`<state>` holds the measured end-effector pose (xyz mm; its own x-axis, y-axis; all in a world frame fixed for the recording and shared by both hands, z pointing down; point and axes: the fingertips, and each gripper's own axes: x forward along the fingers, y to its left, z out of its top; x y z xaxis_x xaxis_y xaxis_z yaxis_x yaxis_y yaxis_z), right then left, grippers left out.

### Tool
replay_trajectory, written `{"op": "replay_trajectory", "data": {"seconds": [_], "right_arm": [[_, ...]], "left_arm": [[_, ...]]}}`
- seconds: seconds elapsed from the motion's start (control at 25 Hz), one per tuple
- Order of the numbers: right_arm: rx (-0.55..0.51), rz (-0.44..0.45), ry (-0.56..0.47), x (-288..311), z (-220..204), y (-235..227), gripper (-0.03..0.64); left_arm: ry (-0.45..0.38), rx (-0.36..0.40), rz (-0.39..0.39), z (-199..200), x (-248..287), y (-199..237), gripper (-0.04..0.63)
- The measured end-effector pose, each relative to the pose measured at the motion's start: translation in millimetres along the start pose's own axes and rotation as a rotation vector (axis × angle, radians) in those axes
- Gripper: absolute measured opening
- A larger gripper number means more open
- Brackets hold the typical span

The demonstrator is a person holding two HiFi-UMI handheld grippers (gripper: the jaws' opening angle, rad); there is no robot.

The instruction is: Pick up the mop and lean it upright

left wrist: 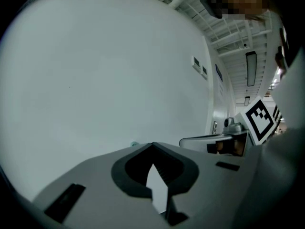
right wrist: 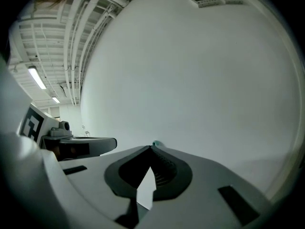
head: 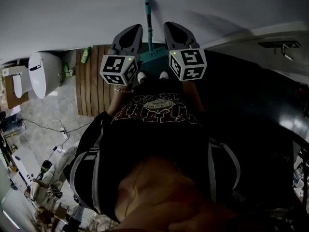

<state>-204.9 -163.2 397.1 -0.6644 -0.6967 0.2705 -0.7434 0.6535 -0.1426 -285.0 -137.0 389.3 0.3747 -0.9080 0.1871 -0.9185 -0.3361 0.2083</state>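
Note:
In the head view a teal mop stands against the white wall, its handle [head: 148, 25] rising between my two grippers and its teal head [head: 153, 57] low between the marker cubes. My left gripper [head: 134, 29] is just left of the handle, my right gripper [head: 172, 26] just right of it. Both point at the wall. In the left gripper view the jaws [left wrist: 152, 145] meet at their tips with nothing between them, and a teal speck [left wrist: 135, 144] peeks over them. The right gripper's jaws [right wrist: 150, 148] are likewise closed and hold nothing; a teal tip [right wrist: 155, 143] shows just beyond.
A white toilet-like fixture [head: 43, 74] and a green bottle [head: 86, 55] stand left of a wooden slatted panel [head: 94, 83]. Cables and clutter [head: 46, 175] lie at lower left. A dark surface [head: 251, 95] fills the right. The person's feet [head: 143, 76] are by the mop head.

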Motion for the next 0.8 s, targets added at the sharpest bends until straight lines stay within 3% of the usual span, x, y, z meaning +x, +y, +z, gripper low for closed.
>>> {"op": "replay_trajectory", "data": {"seconds": [0.8], "right_arm": [[0.012,0.053,0.021,-31,-9,10,0.020]], "left_arm": [[0.015,-0.002,0.008,-10,-12,-24,0.040]]}}
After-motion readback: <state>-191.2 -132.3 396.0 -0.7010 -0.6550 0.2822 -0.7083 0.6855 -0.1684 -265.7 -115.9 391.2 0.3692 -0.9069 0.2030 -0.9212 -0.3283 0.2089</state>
